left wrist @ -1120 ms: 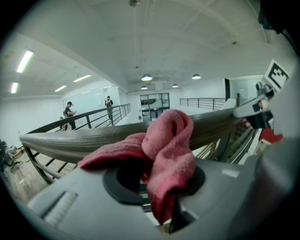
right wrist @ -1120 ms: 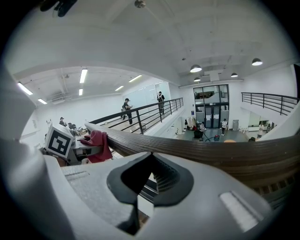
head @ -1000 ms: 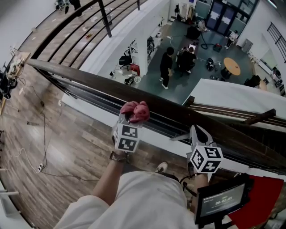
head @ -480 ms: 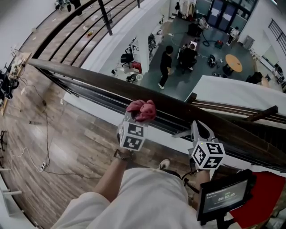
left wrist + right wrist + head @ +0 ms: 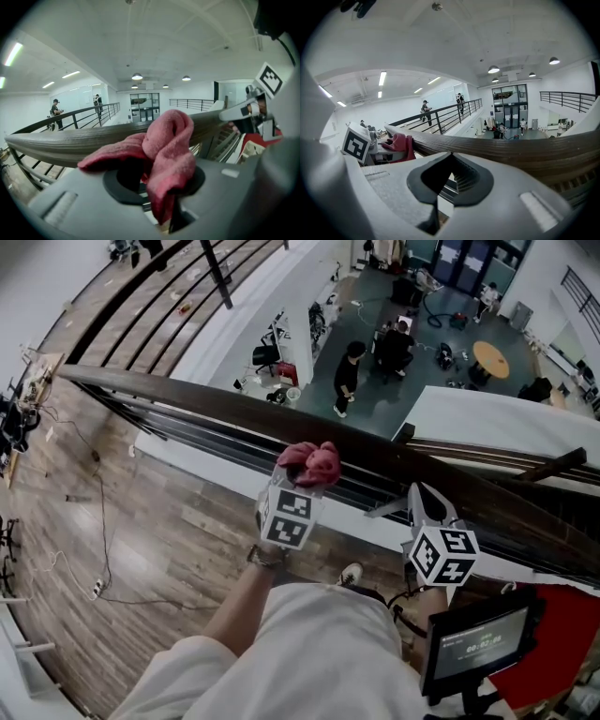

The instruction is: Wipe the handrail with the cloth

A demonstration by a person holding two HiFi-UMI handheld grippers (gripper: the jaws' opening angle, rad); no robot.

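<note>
A dark wooden handrail (image 5: 197, 401) runs from the upper left to the lower right of the head view, above an open drop to a lower floor. My left gripper (image 5: 302, 474) is shut on a bunched pink cloth (image 5: 310, 461), and the cloth rests against the near side of the rail. From the left gripper view the cloth (image 5: 164, 150) fills the jaws, with the handrail (image 5: 70, 140) right behind it. My right gripper (image 5: 424, 506) is shut on nothing, just short of the rail to the right. The right gripper view has the handrail (image 5: 501, 147) close ahead and the cloth (image 5: 401, 143) at left.
Thin metal bars (image 5: 178, 432) run below the rail. Wooden floor (image 5: 122, 549) with a cable lies at my left. People (image 5: 347, 376) and furniture are on the lower floor beyond the rail. A screen (image 5: 478, 643) on a red surface sits at my lower right.
Both grippers have shifted to the right along the handrail, the left one carrying the cloth with it. Their grips are unchanged.
</note>
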